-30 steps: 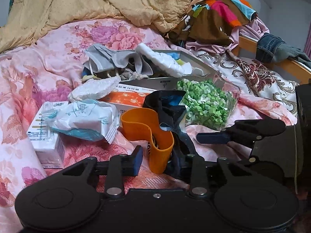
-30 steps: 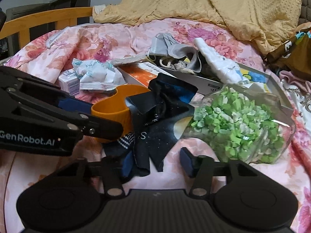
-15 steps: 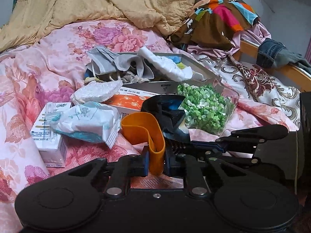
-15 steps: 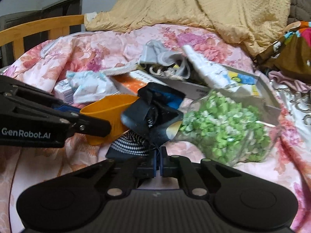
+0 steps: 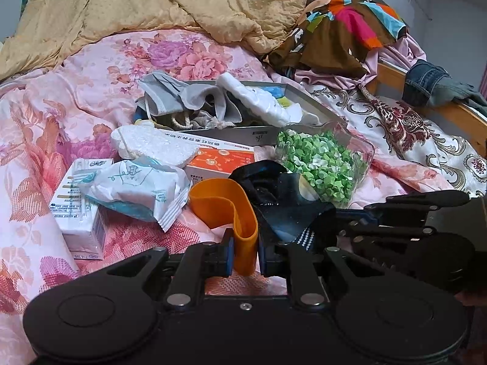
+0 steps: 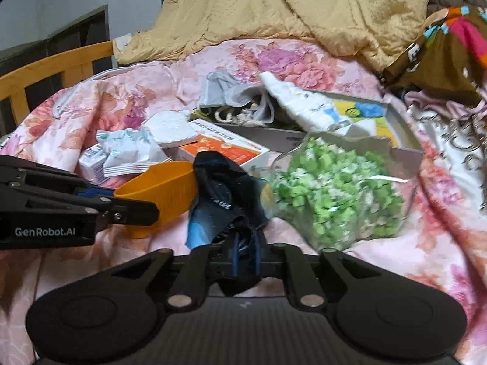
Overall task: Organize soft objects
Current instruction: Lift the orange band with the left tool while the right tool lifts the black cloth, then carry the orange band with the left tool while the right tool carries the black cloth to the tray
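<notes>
Left wrist view: the left gripper points forward and slightly down over the floral bedspread, its pads clenched on the near end of one orange band. The right gripper reaches in from the right edge, level with it — its fingers pinch one dark sock. Behind lie one clear bag of green pieces, two small boxes and one grey tray holding grey cloth.

Right wrist view: the right gripper tilts down, jaws having just eased open a little, yet gripping the dark sock, which hangs bunched above the bedspread. The left gripper enters from the left, clamping the orange band.
</notes>
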### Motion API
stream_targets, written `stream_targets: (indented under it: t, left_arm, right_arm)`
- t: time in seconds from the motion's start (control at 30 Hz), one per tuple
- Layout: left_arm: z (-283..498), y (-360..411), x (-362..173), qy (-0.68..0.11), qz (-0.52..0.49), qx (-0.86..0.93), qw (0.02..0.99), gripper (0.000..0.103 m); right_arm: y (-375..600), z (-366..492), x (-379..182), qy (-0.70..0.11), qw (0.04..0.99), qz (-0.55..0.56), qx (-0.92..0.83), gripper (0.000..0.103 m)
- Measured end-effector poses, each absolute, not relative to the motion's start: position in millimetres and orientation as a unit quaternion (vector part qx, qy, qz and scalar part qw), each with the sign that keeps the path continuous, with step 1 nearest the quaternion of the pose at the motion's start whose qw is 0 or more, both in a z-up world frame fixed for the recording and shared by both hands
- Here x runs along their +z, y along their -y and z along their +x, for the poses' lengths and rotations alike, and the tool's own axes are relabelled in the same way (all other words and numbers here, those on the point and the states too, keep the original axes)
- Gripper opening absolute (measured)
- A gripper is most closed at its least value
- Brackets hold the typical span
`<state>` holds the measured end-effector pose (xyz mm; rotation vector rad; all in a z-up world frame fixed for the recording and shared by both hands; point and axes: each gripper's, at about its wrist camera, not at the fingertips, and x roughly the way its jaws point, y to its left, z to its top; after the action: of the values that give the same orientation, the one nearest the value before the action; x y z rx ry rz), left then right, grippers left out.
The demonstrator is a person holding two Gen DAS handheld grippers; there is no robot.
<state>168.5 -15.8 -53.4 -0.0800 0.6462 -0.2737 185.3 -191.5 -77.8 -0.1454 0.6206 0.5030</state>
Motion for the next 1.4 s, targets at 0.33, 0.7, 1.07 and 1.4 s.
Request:
stream_targets:
  t: [0.33,0.7,1.07,1.4]
  left_arm:
    - [169,16,-55,-0.316,-0.039,-0.135,0.938,0.016]
    - [164,22,-55,-0.304,-0.017,-0.146,0.941,0.015]
    - [155,22,-48,-0.267,-0.013,-0.150,0.952,0.014]
    - [138,17,-25,-0.242,-0.020,-0.145,0.959,0.013]
  right_arm:
    - [187,200,-93,-0.318,0.914,-0.045,0.248,0.056]
    - [174,197,-100,-0.313,0.912,-0.076,0.253,0.022]
    - [178,175,-71,-0.243,0.935,-0.123,0.228,0.008]
    - [196,165,-36,-0.192,0.952,-0.095,0.218,0.008]
